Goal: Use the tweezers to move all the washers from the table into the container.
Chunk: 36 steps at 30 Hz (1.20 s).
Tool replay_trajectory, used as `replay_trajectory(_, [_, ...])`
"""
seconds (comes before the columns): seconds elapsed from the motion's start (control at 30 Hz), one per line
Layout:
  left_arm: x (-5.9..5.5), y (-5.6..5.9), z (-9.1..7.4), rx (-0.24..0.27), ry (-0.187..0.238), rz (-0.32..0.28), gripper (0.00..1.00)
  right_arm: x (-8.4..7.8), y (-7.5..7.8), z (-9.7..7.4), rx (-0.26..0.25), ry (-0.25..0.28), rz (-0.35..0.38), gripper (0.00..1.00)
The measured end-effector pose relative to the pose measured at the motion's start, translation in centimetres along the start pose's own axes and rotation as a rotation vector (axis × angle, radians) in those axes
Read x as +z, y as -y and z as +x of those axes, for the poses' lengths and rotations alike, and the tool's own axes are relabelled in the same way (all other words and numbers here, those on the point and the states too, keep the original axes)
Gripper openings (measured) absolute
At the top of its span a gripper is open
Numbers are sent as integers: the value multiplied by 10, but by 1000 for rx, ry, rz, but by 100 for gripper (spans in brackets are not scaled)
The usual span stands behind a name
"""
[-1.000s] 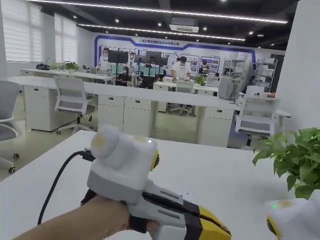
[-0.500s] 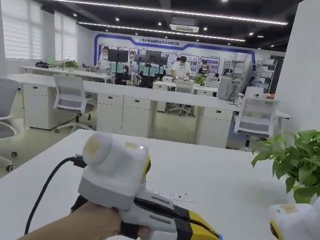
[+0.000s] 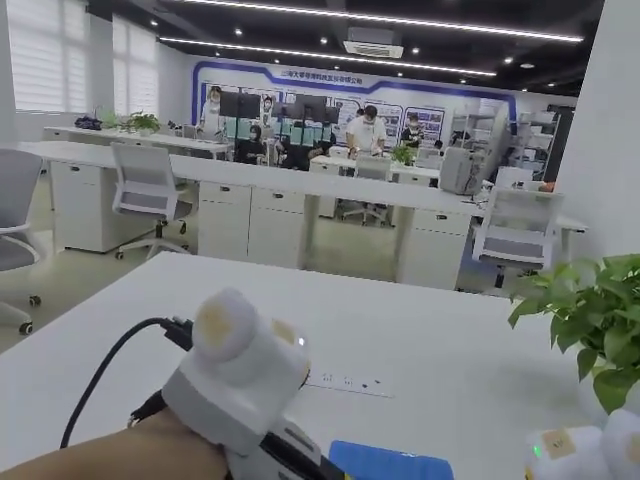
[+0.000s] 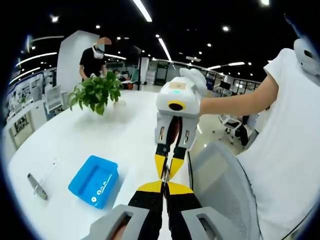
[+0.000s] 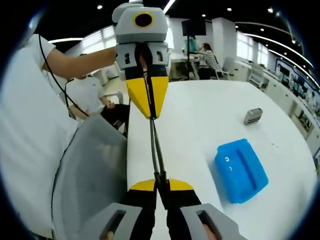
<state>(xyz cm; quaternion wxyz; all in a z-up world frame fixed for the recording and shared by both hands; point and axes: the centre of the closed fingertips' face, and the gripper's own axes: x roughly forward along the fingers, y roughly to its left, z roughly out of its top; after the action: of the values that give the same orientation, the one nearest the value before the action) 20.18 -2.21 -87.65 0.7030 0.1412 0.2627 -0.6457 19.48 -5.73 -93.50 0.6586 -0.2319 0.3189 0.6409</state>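
Two hand-held grippers face each other, tip to tip, over the near edge of a white desk point(image 5: 200, 115). In the right gripper view, the right gripper point(image 5: 160, 184) has its yellow-tipped jaws clenched on one end of a thin pair of tweezers point(image 5: 154, 145). The tweezers run straight ahead to the left gripper point(image 5: 150, 114), whose yellow jaws are pinched together on the other end. The tweezers hang in the air between the two sets of jaws.

A blue container point(image 5: 241, 170) lies flat on the desk to the right of the tweezers, well apart from both sets of jaws. A few small pale specks point(image 5: 227, 160) sit inside it, too small to tell what they are. A small grey object point(image 5: 253, 116) lies on the desk beyond the container. A grey mesh chair point(image 5: 90, 170) stands just beside the desk's edge, to the left of the jaws.

In the left gripper view, the left gripper point(image 4: 164, 186) meets the right gripper point(image 4: 167, 167) almost tip to tip, and the container point(image 4: 94, 181) lies on the desk to the left of them. A leafy potted plant point(image 4: 95, 92) stands farther back on the desk.

In the head view, the white body of the left gripper point(image 3: 240, 385) is at lower left with a black cable, and the right gripper point(image 3: 580, 450) is at the bottom right corner. The container point(image 3: 390, 464) is between them at the bottom edge, and the plant point(image 3: 590, 310) is at the right.
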Motion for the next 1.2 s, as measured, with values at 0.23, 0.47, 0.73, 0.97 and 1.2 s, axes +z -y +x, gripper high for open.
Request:
replay_trajectory(0.23, [-15,11,15,-19,-69,33,0,3,4,4,-16,-13,-31,1])
replay_trajectory(0.47, [-28,0,15,7,-60,-20,0,-12,6,15,-13,-71,-48,1])
replay_trajectory(0.73, [-52,-10,24,21,-122,-60,8,-13,6,17,-1,-63,-40,1])
replay_trajectory(0.97, [-78,-5,45,-82,-232,-83,20,-6,0,17,19,-45,-68,1])
replay_trajectory(1.2, [-94,-1,49,-179,-297,-115,11,-9,-3,16,31,-45,-90,1])
